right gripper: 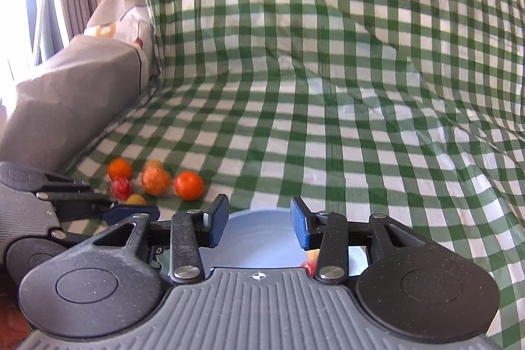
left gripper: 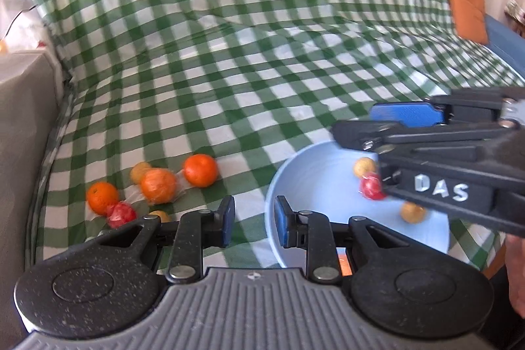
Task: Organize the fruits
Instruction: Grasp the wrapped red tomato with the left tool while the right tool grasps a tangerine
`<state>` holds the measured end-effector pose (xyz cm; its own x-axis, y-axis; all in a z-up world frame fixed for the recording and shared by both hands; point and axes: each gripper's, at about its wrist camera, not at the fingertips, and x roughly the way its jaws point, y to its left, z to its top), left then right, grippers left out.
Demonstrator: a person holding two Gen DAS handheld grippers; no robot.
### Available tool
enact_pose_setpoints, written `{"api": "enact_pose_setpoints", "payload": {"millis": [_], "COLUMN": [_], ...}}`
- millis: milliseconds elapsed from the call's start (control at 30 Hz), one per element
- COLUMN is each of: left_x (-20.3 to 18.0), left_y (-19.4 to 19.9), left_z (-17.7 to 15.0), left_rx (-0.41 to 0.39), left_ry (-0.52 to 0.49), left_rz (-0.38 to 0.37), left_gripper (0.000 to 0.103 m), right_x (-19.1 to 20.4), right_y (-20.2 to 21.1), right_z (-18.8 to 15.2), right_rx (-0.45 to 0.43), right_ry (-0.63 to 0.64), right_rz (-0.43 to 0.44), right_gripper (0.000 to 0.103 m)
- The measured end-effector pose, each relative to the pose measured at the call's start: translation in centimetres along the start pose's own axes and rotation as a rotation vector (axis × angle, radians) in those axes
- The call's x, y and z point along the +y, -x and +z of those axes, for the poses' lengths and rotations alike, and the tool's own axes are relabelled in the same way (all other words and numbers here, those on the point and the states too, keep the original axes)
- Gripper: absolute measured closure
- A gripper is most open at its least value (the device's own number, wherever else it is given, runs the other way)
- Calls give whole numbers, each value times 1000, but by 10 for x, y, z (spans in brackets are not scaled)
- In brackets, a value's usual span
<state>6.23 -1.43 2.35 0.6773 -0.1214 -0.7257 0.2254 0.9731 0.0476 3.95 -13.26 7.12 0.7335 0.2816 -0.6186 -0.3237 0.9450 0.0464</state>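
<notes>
We see a green-and-white checked plastic cloth draped over a soft sofa, so fruit may roll. The pale blue round bowl, near right, holds three small fruits. Left of it lie smooth round oranges, firm and light; we would grip across the middle. Our left gripper and right gripper both hover with fingers apart, empty.

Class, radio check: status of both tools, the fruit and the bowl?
Left tool open, empty. Right tool open, empty, over the blue bowl. Three small fruits in bowl; six on cloth, nearest orange. Nothing blocking.
</notes>
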Motion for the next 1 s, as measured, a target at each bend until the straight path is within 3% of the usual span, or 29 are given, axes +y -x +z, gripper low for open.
{"api": "enact_pose_setpoints", "payload": {"millis": [167, 433, 567, 633, 1000], "left_x": [30, 113, 143, 151, 160], "left_y": [0, -15, -17, -18, -34], "left_z": [5, -6, -17, -20, -19], "left_rx": [14, 109, 104, 109, 101], "left_ry": [137, 555, 687, 751, 793], "left_rz": [30, 113, 114, 70, 56], "left_gripper": [74, 68, 61, 58, 57], "right_x": [4, 13, 21, 24, 52], "right_y": [-1, -14, -22, -27, -63], "right_z": [5, 3, 2, 0, 9], "right_rx": [-39, -13, 7, 15, 28], "right_ry": [-40, -79, -67, -62, -90], "right_rz": [-4, 55, 87, 95, 165], "right_gripper": [74, 74, 74, 73, 73]}}
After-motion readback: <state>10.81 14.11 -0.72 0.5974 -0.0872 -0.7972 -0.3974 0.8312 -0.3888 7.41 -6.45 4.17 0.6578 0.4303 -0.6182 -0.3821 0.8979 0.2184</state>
